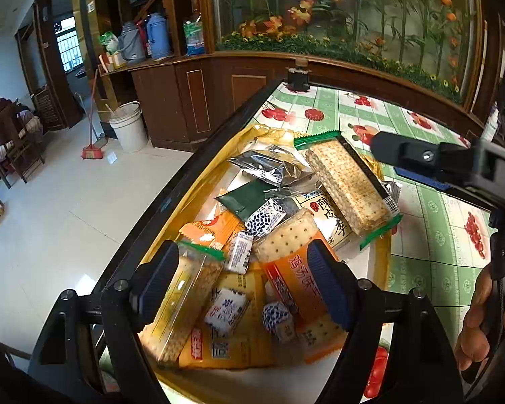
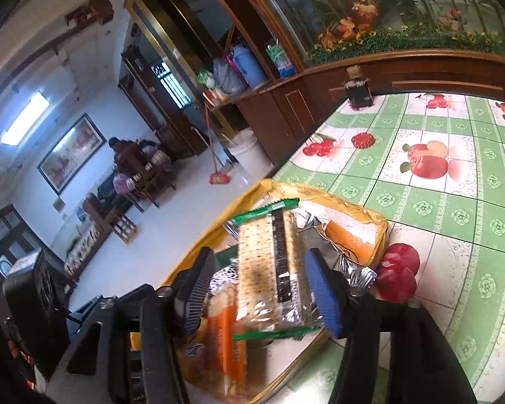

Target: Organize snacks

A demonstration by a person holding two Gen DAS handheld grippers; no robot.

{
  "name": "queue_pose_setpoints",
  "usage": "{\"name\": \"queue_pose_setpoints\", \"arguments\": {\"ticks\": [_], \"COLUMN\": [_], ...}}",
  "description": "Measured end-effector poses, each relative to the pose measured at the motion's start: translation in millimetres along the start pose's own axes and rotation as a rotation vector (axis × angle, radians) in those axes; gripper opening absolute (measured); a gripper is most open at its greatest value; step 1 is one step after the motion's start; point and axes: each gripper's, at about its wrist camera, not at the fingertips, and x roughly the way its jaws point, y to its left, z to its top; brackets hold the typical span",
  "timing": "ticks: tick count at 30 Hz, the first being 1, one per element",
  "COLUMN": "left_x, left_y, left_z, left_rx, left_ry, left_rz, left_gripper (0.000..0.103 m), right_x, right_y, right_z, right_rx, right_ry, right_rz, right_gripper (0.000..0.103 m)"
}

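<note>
1. The tray (image 1: 382, 259), a shallow dish with a gold rim, sits at the left edge of the worktop (image 1: 431, 222); its rim comes right up to the worktop's dark border, past which the floor drops away.
2. To the tray's right and beyond it, the green checked cloth with fruit prints lies bare, giving open room; a small dark jar (image 2: 357, 92) stands far off at the worktop's back edge.
3. The snacks are heaped inside the tray: a long cracker pack (image 1: 348, 185) with green ends lies on top toward the tray's far right side, an orange biscuit pack (image 1: 293, 269) near the middle, small blue-and-white sweets (image 1: 264, 217) scattered between.
4. The left claw (image 1: 244, 279) hangs over the tray's near side with its jaws spread apart; the orange biscuit pack and a clear cracker pack (image 1: 185, 303) lie below the gap, and neither pad presses on them.
5. The right claw (image 2: 256, 289) hovers over the tray with jaws apart; the long cracker pack lies between the pads, and the pads stand clear of its sides.
</note>
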Motion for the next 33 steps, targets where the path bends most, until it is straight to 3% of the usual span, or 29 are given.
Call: {"name": "queue_pose_setpoints", "arguments": {"ticks": [7, 11, 23, 29, 33], "left_x": [-34, -58, -138, -159, -171], "left_y": [5, 3, -7, -13, -10], "left_z": [-12, -20, -40, -50, -54], "left_rx": [-0.042, -0.030, 0.019, 0.068, 0.058], "left_ry": [-0.028, -0.066, -0.210, -0.255, -0.264], "left_rz": [-0.019, -0.035, -0.027, 0.006, -0.016], "left_gripper": [0.079, 0.079, 0.080, 0.080, 0.080], "right_x": [-33, -54, -119, -131, -133], "right_y": [8, 18, 65, 85, 94], "right_z": [-11, -22, -58, -74, -83], "right_rx": [0.030, -0.011, -0.232, -0.317, -0.366], "right_ry": [-0.035, -0.046, -0.083, -0.083, -0.075], "right_rz": [0.067, 0.093, 0.048, 0.025, 0.010], "right_gripper": [0.083, 0.083, 0.091, 0.093, 0.094]}}
